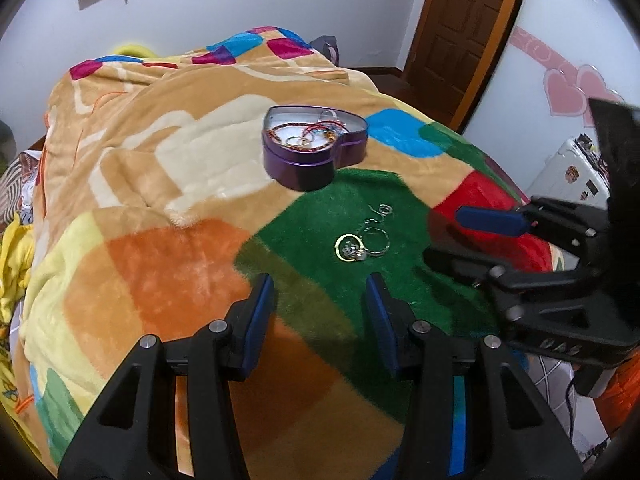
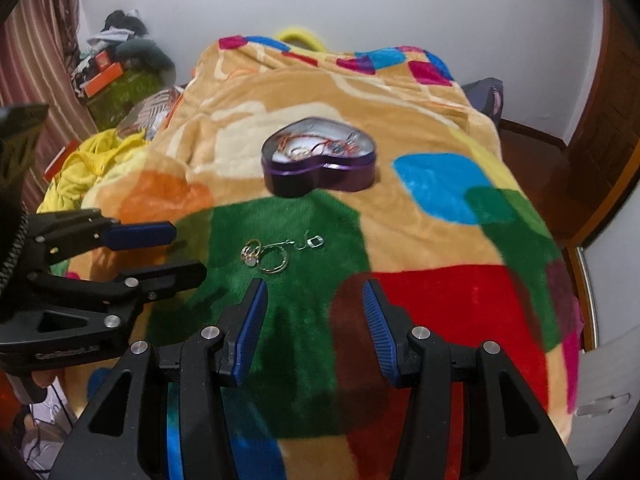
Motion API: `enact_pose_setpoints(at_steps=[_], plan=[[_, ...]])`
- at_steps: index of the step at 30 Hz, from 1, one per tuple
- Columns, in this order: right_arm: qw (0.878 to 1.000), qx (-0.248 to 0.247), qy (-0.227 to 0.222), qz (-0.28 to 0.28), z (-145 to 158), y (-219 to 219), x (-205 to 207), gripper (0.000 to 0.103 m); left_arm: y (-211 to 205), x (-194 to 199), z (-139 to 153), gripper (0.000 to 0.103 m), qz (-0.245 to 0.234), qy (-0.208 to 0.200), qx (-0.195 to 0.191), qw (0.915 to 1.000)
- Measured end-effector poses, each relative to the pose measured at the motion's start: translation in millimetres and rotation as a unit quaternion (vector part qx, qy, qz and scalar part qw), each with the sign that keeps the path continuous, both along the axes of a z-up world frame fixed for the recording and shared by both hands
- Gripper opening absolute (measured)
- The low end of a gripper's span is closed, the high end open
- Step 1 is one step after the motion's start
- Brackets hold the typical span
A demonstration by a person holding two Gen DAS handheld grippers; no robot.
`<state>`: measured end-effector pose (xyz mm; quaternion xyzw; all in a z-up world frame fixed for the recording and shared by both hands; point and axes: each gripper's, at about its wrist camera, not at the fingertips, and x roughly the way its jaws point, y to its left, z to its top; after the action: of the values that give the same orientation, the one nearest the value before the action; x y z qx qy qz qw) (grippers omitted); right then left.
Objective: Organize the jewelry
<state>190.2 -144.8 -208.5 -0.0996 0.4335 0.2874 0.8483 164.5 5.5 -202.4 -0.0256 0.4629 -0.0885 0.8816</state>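
A purple heart-shaped tin (image 1: pixel 316 148) (image 2: pixel 320 162) stands without a lid on the bed, with beaded bracelets and a ring inside. Nearer me, a small pile of rings and earrings (image 1: pixel 362 244) (image 2: pixel 266 256) lies on the green patch of the blanket, and a silver twisted piece (image 1: pixel 380 213) (image 2: pixel 308 242) trails from it. My left gripper (image 1: pixel 320 292) hovers open just short of the pile, nothing between its fingers. My right gripper (image 2: pixel 314 296) is open too, empty, just right of the pile. Each gripper shows in the other's view: the right gripper (image 1: pixel 452 236), the left gripper (image 2: pixel 188 250).
A plush patchwork blanket (image 1: pixel 180 168) (image 2: pixel 440 216) covers the bed. Yellow cloth (image 2: pixel 88 168) and a cluttered corner (image 2: pixel 116 64) lie to the left. A wooden door (image 1: pixel 460 28) and a wardrobe with pink hearts (image 1: pixel 568 92) stand to the right.
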Motion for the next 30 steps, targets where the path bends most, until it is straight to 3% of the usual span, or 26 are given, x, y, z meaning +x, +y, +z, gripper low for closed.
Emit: enact_pose_setpoints(at_steps=[5,7,14,27,30], plan=[[1.000,-0.001,0.001,0.015,-10.7,13.8,6.2,0.045,10.4,1.6,-3.1,0.034,0.009,0.004,-0.011,0.9999],[1.000,-0.005,0.002,0.021,-14.4,18.3,9.7,0.037,13.9,3.2,-5.5,0.031,0.009,0.009,-0.017,0.9998],[0.999,0.003,0.007,0.043,-20.1,23.4,14.0,0.017,10.7,5.9,-9.7,0.031,-0.008,0.020,-0.029,0.9993],[0.999,0.032,-0.004,0.010,-5.9,-7.8,10.2,0.016,-14.5,30.0,-23.7,0.031,-0.039,0.043,-0.024,0.9980],[0.999,0.035,-0.002,0.000,-3.3,-15.7,11.1,0.009,-16.3,37.1,-25.8,0.031,-0.042,0.047,-0.027,0.9976]])
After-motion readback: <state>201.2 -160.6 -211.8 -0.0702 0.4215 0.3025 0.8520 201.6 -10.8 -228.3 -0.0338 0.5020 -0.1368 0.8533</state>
